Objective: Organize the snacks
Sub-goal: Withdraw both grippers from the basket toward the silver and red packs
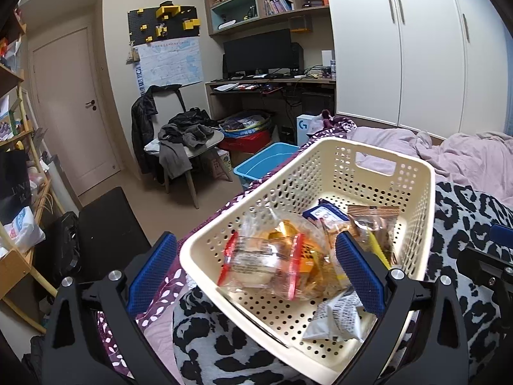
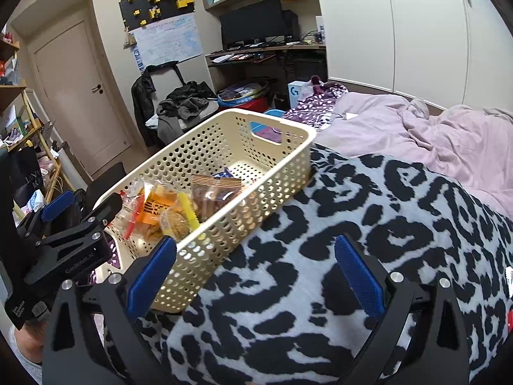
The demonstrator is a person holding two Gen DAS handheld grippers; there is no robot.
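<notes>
A cream perforated basket (image 1: 368,148) rests on a black-and-grey leopard blanket (image 2: 368,211) on the bed. In it lie a clear packet with red edges (image 1: 266,263), a blue packet (image 1: 324,213), a brown cookie packet (image 1: 373,221) and a white packet (image 1: 340,317). My left gripper (image 1: 256,272) is open over the basket's near corner, its left finger outside the wall and its right finger above the snacks. My right gripper (image 2: 256,272) is open and empty over the blanket, right of the basket (image 2: 272,122). The left gripper (image 2: 85,207) also shows at the basket's left end.
A pink duvet (image 2: 433,134) covers the bed beyond the blanket. On the floor stand a chair piled with clothes (image 1: 186,141) and a blue bin (image 1: 266,160). A desk with a monitor (image 1: 256,53), a white wardrobe (image 1: 416,48) and shelves (image 1: 16,160) line the walls.
</notes>
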